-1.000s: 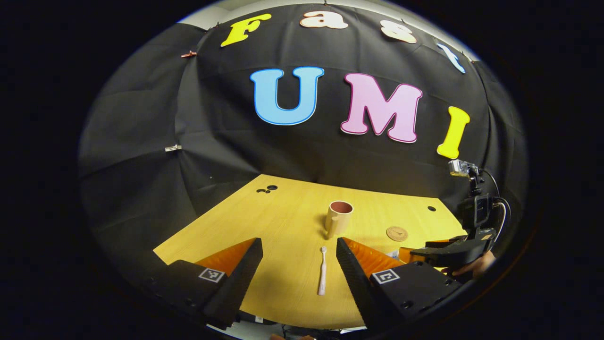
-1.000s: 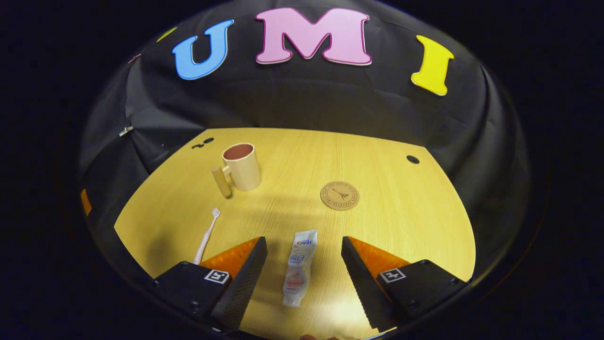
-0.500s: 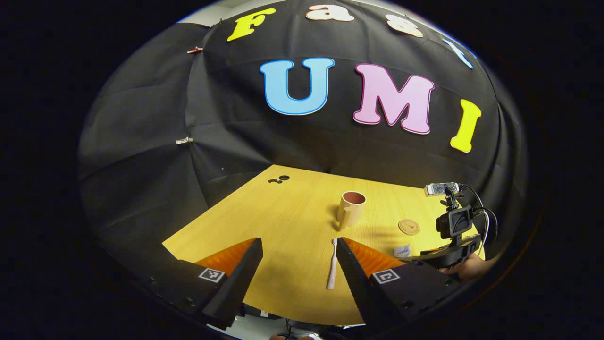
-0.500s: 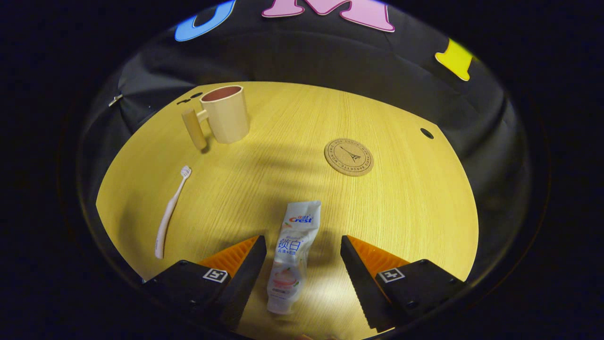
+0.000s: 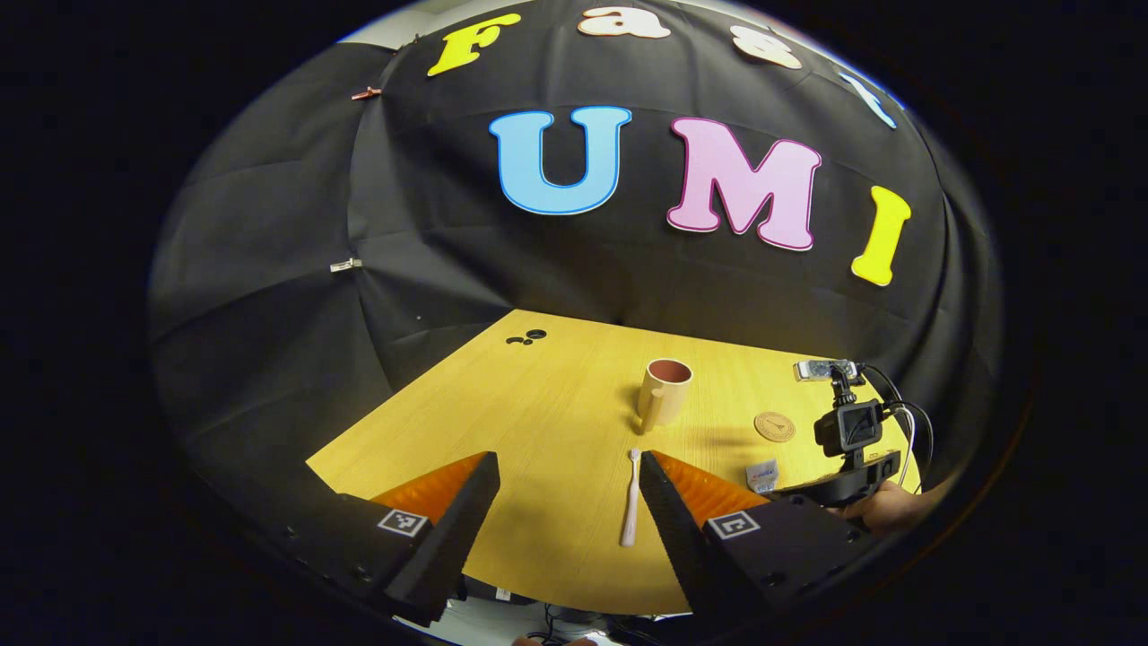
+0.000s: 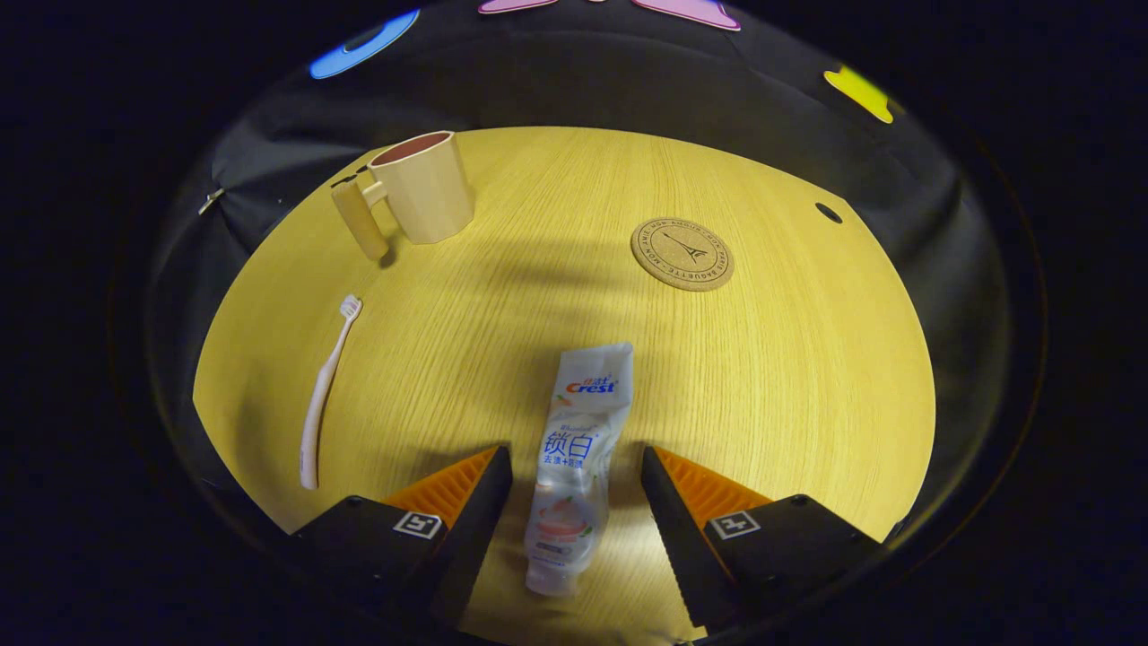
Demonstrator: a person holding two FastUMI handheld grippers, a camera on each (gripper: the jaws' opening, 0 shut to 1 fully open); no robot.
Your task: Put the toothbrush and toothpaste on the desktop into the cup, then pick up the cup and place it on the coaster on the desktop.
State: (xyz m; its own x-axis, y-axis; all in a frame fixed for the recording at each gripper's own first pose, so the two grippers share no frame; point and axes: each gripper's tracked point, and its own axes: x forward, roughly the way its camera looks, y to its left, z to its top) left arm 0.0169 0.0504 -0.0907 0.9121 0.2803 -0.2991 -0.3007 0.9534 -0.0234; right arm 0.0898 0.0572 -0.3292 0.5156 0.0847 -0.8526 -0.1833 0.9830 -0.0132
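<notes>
In the right gripper view, a pale wooden desktop (image 6: 789,359) with small dark holes lies under black cloth booth walls (image 6: 574,90). From left to right on it: the toothbrush (image 6: 325,390) lying flat, the cup (image 6: 421,188) upright at the back, the toothpaste (image 6: 574,467) flat between the spread fingers of the right gripper (image 6: 574,498), untouched, and the coaster (image 6: 682,254). In the left gripper view, the left gripper (image 5: 565,511) hangs with its fingers apart above the desktop's near edge.
</notes>
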